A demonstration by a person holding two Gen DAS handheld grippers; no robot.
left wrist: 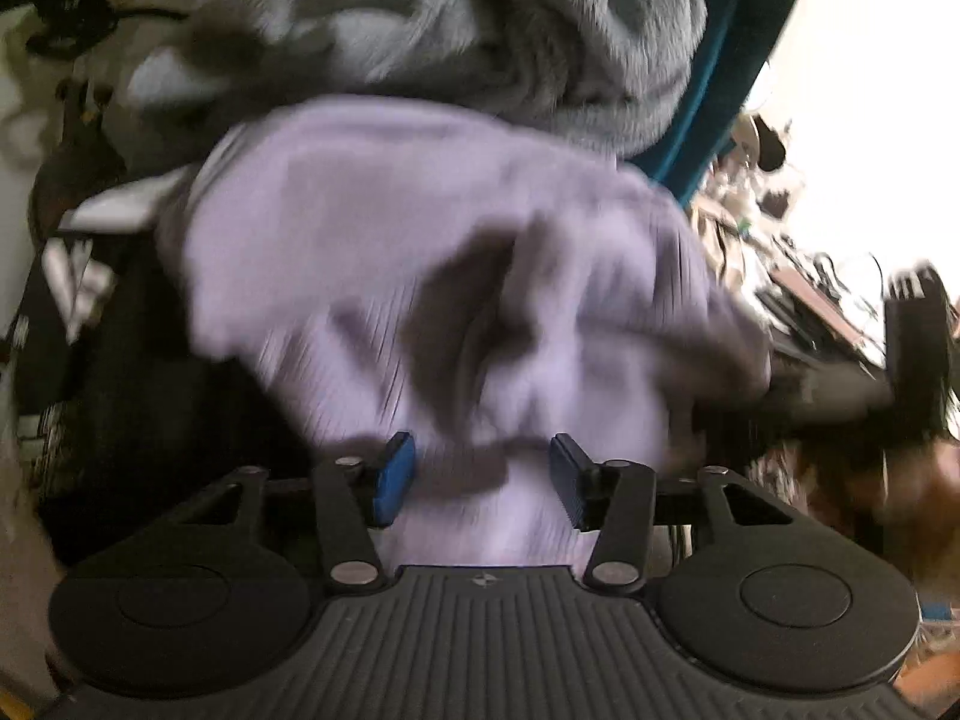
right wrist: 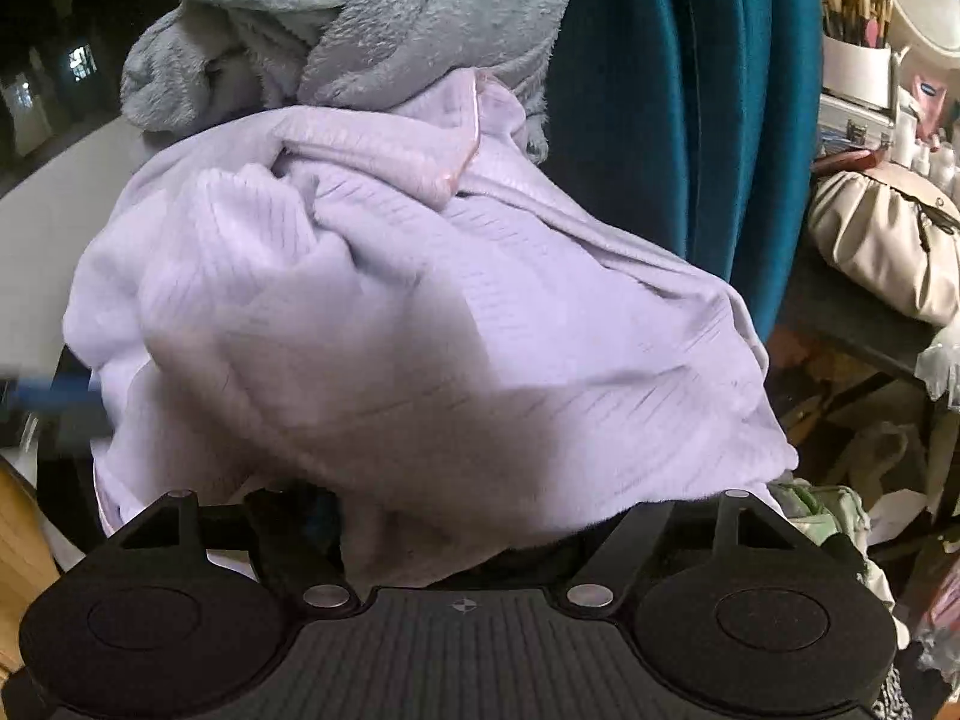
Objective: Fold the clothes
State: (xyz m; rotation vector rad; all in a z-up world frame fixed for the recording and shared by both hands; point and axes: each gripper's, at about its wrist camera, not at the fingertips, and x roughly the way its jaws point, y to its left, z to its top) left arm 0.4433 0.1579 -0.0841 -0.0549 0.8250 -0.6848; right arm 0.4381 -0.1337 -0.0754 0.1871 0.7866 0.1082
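Lilac ribbed knit, one garment (right wrist: 420, 312), lies bunched in a heap against one grey fleece blanket (right wrist: 360, 18) at its 12 o'clock, with the teal curtain (right wrist: 690, 120) at 2 o'clock. Left tool (left wrist: 483, 474) stands with its two blue pads spread apart, cloth between them but not pinched; the right tool (right wrist: 456, 534) is buried under the cloth, so I cannot tell its state. To fold well, I judge each tool should find an edge or hem, not a thick bunch.
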